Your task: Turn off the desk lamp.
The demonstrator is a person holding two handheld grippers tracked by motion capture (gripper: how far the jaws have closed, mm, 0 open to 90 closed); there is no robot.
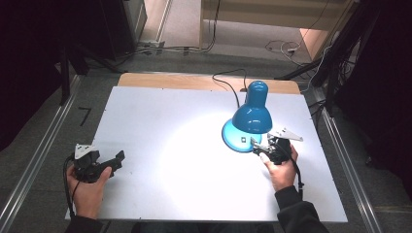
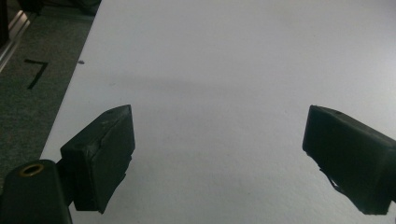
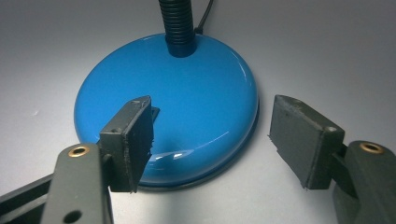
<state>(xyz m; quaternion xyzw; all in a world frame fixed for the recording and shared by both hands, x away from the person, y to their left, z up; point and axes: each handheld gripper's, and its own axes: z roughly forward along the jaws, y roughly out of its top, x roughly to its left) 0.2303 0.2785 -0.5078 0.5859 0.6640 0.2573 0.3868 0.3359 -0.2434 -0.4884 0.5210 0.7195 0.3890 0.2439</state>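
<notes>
Straddling the lamp base [image 3: 196,93] rim, right claw [image 3: 212,140] released, left claw [image 2: 219,158] released over bare table [image 1: 160,145].

A white table [image 1: 160,145] with a bare wooden far edge [image 1: 184,80] stands on grey carpet [image 1: 48,141]. Metal rails [image 1: 29,170] run along both sides. Cables [image 1: 184,48] trail over the floor beyond it. Dark curtains [image 1: 29,58] flank the scene; black tape [image 2: 35,72] marks the carpet.

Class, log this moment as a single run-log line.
lamp: lit, on table | right hand-held gripper: open, at lamp base | left hand-held gripper: open, over bare table
</notes>
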